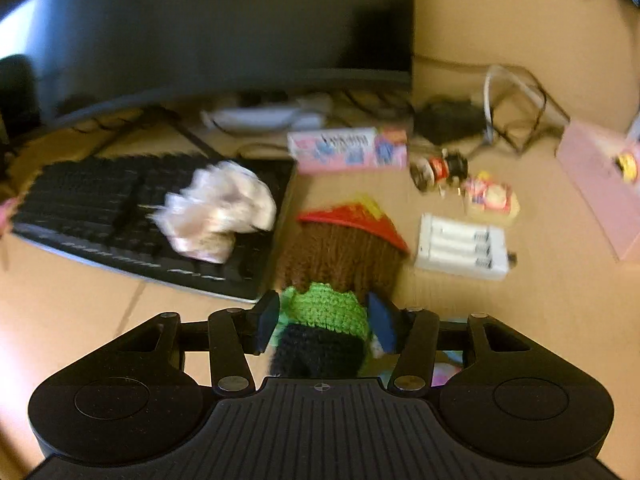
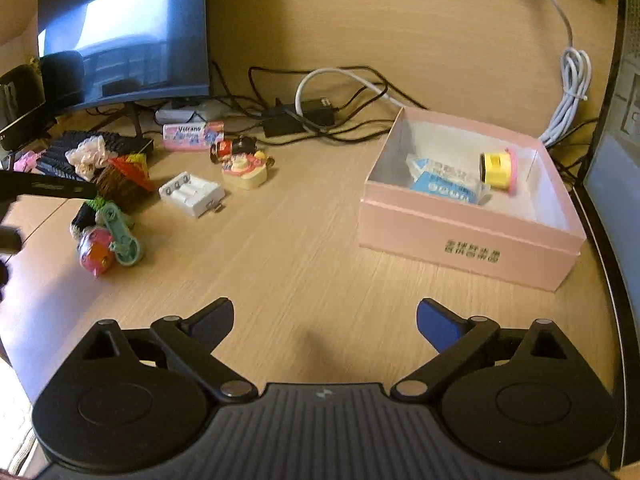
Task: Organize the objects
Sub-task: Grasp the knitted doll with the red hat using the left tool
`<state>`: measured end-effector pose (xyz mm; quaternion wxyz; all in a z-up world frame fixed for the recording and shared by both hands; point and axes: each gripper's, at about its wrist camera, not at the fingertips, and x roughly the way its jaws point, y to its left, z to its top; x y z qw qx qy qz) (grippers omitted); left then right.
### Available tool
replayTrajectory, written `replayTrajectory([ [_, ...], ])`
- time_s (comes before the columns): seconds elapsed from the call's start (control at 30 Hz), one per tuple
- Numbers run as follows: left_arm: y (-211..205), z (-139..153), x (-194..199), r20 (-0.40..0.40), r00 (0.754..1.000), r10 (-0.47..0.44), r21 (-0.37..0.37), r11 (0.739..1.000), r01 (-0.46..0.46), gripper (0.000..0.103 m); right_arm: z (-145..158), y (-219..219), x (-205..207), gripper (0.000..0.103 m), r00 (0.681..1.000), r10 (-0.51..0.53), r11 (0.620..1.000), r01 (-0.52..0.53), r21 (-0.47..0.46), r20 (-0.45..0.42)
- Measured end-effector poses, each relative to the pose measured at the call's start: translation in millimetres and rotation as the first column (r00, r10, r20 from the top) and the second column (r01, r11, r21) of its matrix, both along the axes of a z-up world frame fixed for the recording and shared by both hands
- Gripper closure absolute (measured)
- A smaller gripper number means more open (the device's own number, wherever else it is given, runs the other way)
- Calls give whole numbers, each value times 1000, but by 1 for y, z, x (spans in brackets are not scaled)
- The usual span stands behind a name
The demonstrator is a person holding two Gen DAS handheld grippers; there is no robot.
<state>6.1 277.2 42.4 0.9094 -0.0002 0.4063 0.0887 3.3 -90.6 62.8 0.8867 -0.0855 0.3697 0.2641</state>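
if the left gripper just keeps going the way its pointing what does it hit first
The crocheted doll: its green and black part already sits between the left gripper fingers, the brown body and red hat straight ahead. Whether the pads touch it is unclear in the blur.

The whole left wrist view is smeared by motion blur. The print on the pink packet [image 1: 347, 149] cannot be read there, and the small figurines [image 1: 440, 169] beside it are only seen as coloured blobs. The lower part of the crocheted doll [image 1: 320, 320] is hidden behind the gripper body, so whether the pads press on it cannot be told. The monitor [image 1: 208, 20] is cut off by the top edge. The pink box [image 1: 592, 184] is cut by the right edge. In the right wrist view, the keyboard [image 2: 64, 152] is partly covered by crumpled paper [image 2: 90, 156], and the left gripper [image 2: 44, 186] is cut by the left edge.
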Motion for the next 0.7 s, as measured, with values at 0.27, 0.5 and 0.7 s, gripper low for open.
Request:
replayTrajectory([
  [0.27,1,-7,39,28,999,-26,-20,999,27,46,-5,3,-25,0,998,61,997,-61,-38,-2],
  [0.5,-31,-10,54,-5,985,-174,76,982,174,43,-4,17,-39,0,992,93,994,-87,-71,83],
  [0.7,-36,-6,31,-25,978,-205,3,979,205,45,-4,11,-41,0,991,104,992,-98,-83,80],
])
